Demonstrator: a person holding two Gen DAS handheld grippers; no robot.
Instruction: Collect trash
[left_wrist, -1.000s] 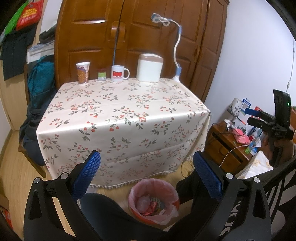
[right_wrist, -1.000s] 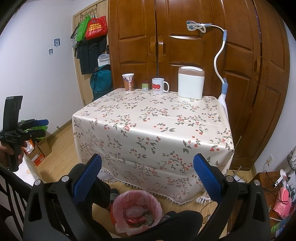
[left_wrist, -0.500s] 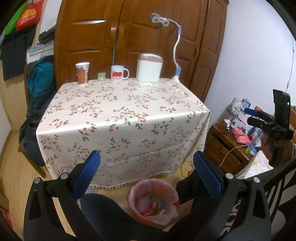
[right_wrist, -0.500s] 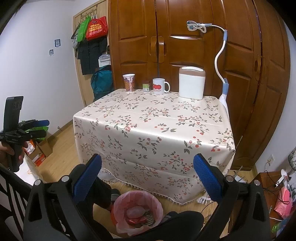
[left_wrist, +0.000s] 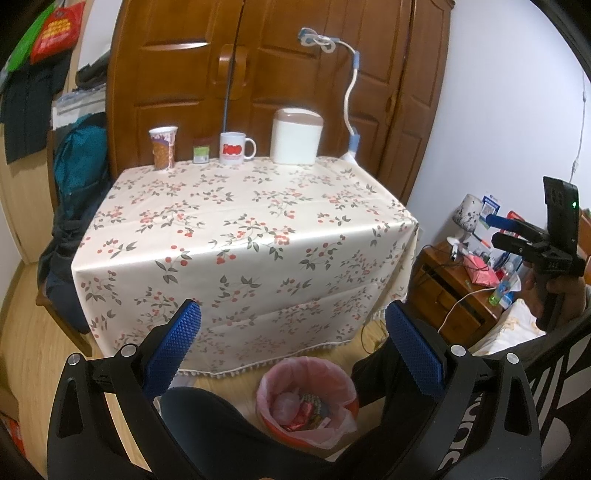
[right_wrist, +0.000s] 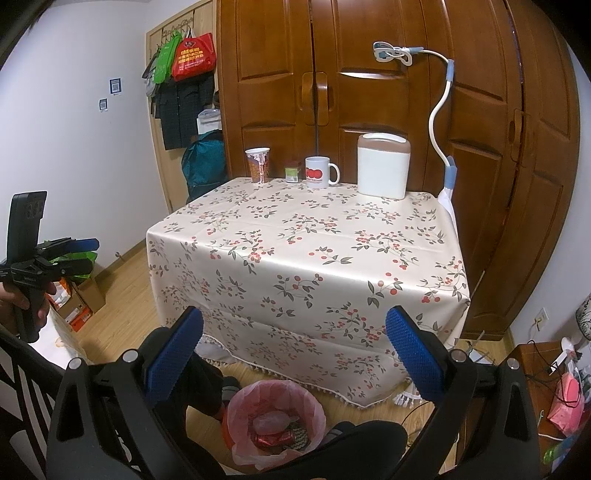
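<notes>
A bin with a pink liner (left_wrist: 334, 380) stands on the floor in front of the table and holds wrappers; it also shows in the right wrist view (right_wrist: 236, 410). The table has a floral cloth (left_wrist: 240, 221). At its far edge stand a paper cup (left_wrist: 163, 147), a small green box (left_wrist: 201, 153), a white mug (left_wrist: 233, 147) and a white canister (left_wrist: 296, 136). My left gripper (left_wrist: 293, 343) is open and empty, held back from the table above the bin. My right gripper (right_wrist: 293, 343) is open and empty too. Each gripper shows in the other's view.
A wooden wardrobe (left_wrist: 258, 74) stands behind the table. A gooseneck holder (left_wrist: 349, 92) is clamped at the table's back right corner. A nightstand (left_wrist: 458, 291) with clutter is to the right. A blue backpack (left_wrist: 79, 155) and boxes (right_wrist: 79, 299) are to the left.
</notes>
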